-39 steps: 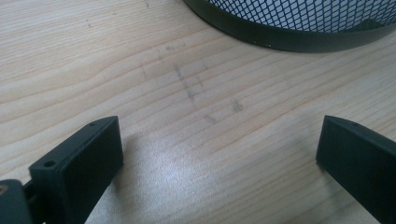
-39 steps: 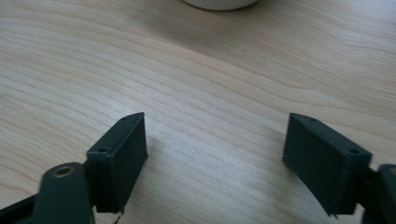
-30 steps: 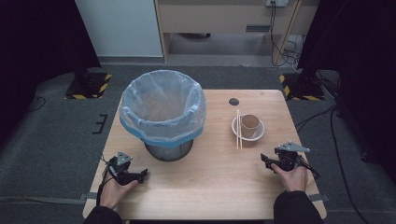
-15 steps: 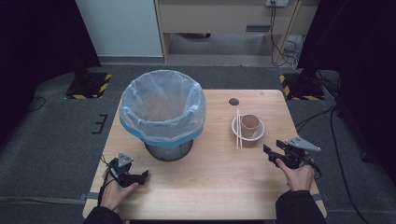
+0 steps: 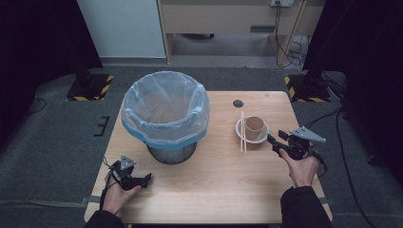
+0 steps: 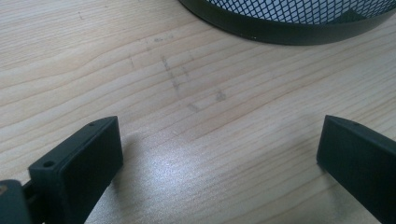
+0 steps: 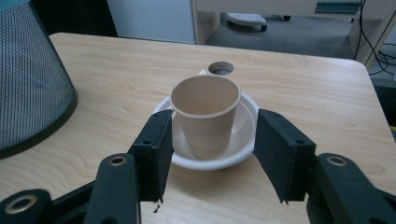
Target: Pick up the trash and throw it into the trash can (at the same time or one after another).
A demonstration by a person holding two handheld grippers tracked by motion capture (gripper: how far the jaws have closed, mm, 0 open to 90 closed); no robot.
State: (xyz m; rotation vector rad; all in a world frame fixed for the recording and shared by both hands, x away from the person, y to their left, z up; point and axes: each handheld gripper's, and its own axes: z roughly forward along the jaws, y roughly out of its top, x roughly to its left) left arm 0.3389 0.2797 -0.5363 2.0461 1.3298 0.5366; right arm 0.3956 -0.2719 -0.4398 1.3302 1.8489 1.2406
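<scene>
**Right claw lining up on the paper cup**

The paper cup [image 5: 254,126] is standing upright in a white bowl [image 5: 252,135] on the table [image 5: 209,190], to the right of the lined waste bin [image 5: 165,114]. A pair of chopsticks [image 5: 243,131] is lying across the bowl's left rim, on the side facing the bin. A small round hole [image 5: 238,103] in the table is sitting just beyond the bowl.

The right claw [image 5: 272,139] is hovering just to the right of the bowl, pointing at it. In the right gripper view the right claw [image 7: 211,149] is standing wide, its jaws flanking the cup [image 7: 205,114] on either side without touching it; the cup is showing between them, with the bowl [image 7: 236,149] underneath and the bin's mesh wall [image 7: 28,79] off to the left.

The left claw [image 5: 146,178] is resting low on the table just in front of the bin, toward its left, held in the person's left hand [image 5: 116,197]. In the left gripper view the left claw [image 6: 219,154] is spread wide over bare wood, holding nothing, with the bin's dark base ring [image 6: 280,32] lying ahead of it.
</scene>
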